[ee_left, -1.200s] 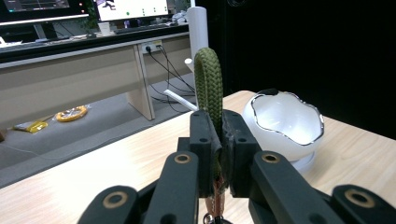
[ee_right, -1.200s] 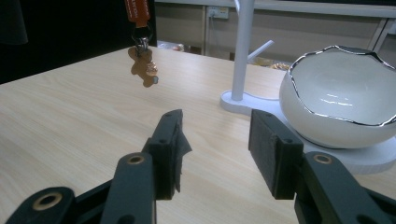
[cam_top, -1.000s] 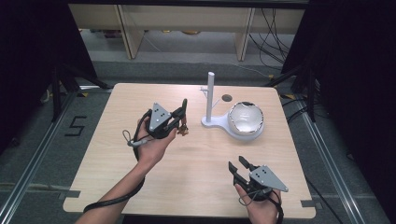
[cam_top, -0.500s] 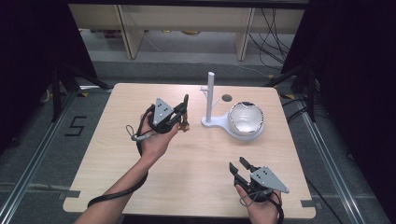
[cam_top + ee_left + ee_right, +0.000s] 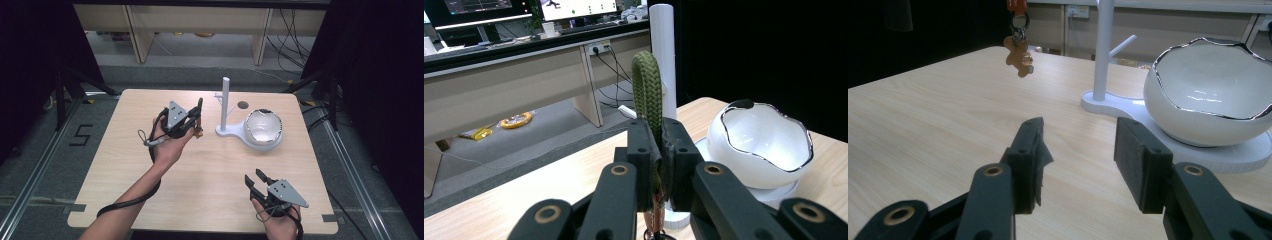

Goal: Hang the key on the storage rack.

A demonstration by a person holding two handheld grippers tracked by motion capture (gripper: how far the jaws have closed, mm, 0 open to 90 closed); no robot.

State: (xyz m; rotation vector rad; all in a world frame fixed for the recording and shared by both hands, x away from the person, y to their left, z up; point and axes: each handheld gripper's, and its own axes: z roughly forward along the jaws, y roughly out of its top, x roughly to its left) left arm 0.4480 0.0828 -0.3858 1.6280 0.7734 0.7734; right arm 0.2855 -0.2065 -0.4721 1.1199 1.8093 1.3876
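Nearest the person, the right gripper (image 5: 256, 181) rests low over the table (image 5: 125, 190), jaws spread and empty. Farther off, the left gripper (image 5: 658, 150) is clenched on a green braided cord (image 5: 647, 90), its gingerbread charm (image 5: 1019, 56) dangling clear of the wood. Soft and light, the cord likely swings; gripping the loop seems sensible. Beyond stand the white peg stand (image 5: 225, 100) and bowl (image 5: 262, 127).

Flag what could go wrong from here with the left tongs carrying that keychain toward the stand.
The left tongs pinch only the green cord loop, so it may slip out. The gingerbread charm dangles freely above the table and could swing into the white post or snag its side peg. The bowl sits beside the post, so a wide approach may knock it.
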